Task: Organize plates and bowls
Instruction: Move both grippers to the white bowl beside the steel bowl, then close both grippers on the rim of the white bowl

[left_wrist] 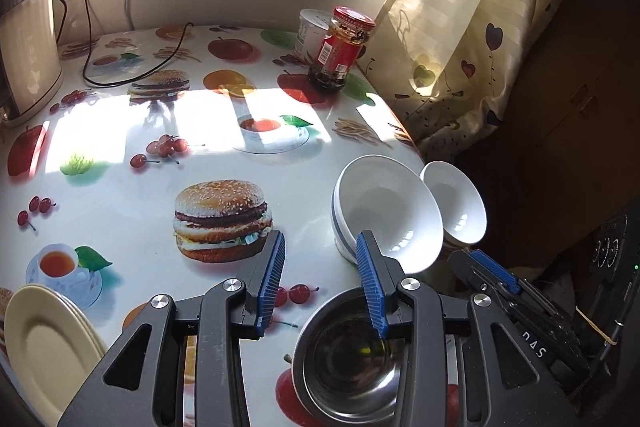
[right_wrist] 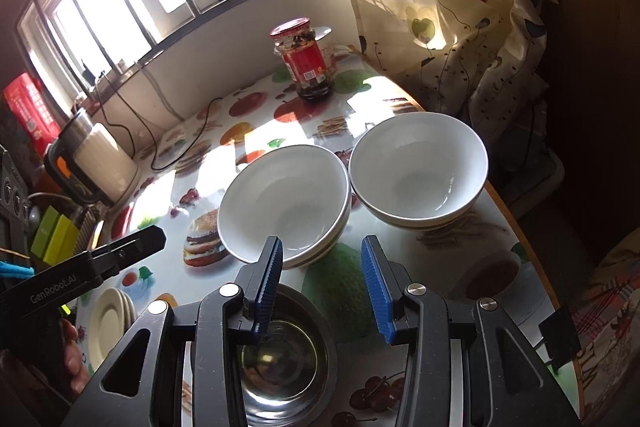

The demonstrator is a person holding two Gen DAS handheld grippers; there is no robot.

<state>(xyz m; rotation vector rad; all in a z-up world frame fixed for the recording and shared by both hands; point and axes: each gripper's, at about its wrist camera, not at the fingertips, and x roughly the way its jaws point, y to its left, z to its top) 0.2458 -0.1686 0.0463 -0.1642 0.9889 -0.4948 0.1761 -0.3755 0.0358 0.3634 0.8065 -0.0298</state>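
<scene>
Two white bowl stacks (right_wrist: 286, 195), one steel bowl (right_wrist: 286, 359), perhaps three plates (left_wrist: 44, 347).

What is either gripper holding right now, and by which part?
Nothing. The left gripper and right gripper both stand open with only air between the pads, above the steel bowl, near the white bowls.

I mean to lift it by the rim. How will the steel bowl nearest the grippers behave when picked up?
The steel bowl looks thin-walled and polished, so probably light but slippery against ribbed pads. A second rim seems to show beneath it in the left view, so a nested bowl might lift along or clatter.
</scene>
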